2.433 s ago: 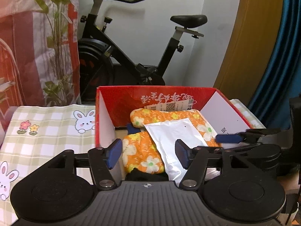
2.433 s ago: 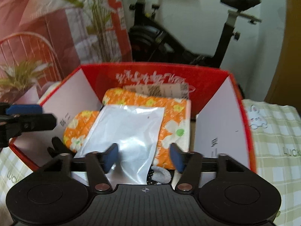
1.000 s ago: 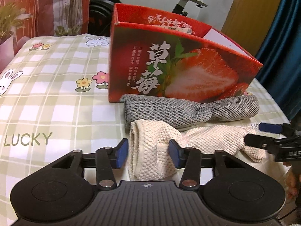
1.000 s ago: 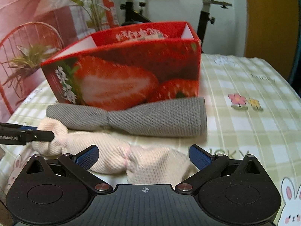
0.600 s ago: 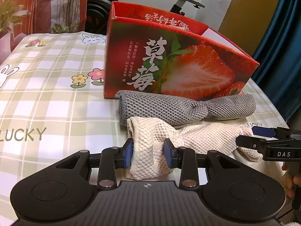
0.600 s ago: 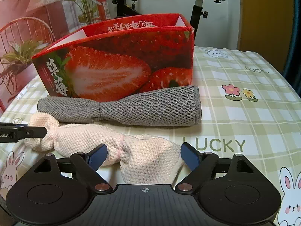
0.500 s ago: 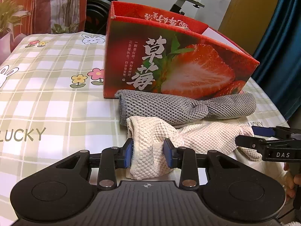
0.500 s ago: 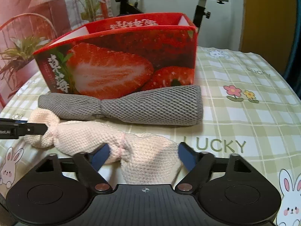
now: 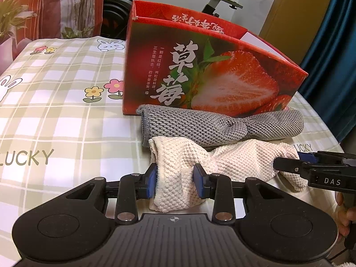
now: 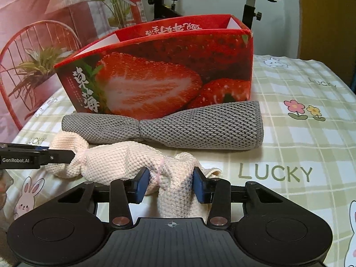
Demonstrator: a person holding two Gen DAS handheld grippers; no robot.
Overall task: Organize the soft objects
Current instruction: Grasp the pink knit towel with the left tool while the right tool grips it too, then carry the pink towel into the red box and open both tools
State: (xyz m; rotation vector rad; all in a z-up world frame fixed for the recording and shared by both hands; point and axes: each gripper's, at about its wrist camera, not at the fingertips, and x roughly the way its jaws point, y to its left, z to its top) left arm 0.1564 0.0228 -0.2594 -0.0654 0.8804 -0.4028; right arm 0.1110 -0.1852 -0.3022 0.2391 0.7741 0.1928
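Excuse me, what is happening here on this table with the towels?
A person is working with two handheld grippers on a cream towel. The left gripper is shut on one end, and the right gripper is closing its jaws around the other end. A grey towel lies just behind, against an open strawberry box, on the checked tablecloth.

Box [image 9: 200, 66] blocks way ahead, grey towel [image 9: 218, 125] touching its base. Worktop [image 9: 55, 122] open left of box; open right too [image 10: 300, 144].
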